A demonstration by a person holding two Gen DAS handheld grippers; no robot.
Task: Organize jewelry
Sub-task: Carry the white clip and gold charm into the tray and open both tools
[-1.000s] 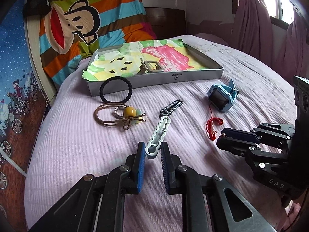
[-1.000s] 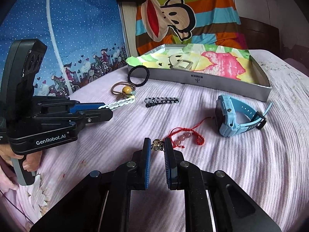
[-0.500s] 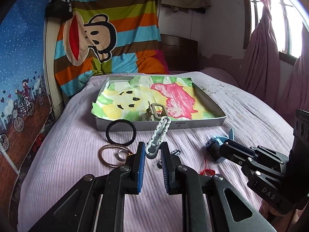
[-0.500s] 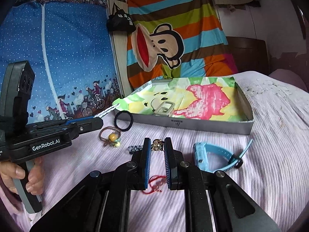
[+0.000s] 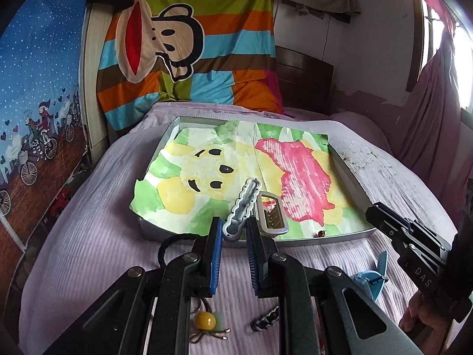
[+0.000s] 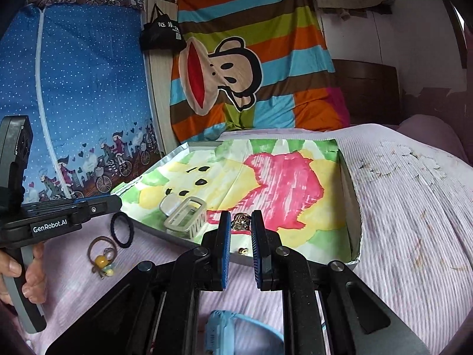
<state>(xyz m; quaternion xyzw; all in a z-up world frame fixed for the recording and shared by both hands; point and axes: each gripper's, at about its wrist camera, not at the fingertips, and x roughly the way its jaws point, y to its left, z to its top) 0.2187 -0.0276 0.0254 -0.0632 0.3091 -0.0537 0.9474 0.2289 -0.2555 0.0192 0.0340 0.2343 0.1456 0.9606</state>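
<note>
My left gripper (image 5: 233, 233) is shut on the near end of a pale wavy hair clip (image 5: 244, 204), which points forward over the near edge of the paper-lined tray (image 5: 340, 235). A beige clip (image 5: 270, 216) lies in the tray just right of it. My right gripper (image 6: 240, 227) is shut on the gold charm (image 6: 241, 220) of the red string bracelet, held over the tray's near rim (image 6: 353, 207); the cord is hidden under the fingers. Each gripper shows in the other's view: the right gripper (image 5: 393, 227) and the left gripper (image 6: 74, 216).
On the purple bedspread in front of the tray lie a black hair tie (image 5: 170, 247), a yellow-bead hair tie (image 5: 207, 322), a black chain bracelet (image 5: 266, 321) and a blue watch (image 5: 372, 278). A striped monkey blanket (image 6: 236, 68) hangs behind the tray.
Both grippers rose off the bedspread and moved forward to the tray, each carrying its item. The loose pieces on the bed now lie under and behind the fingers.
</note>
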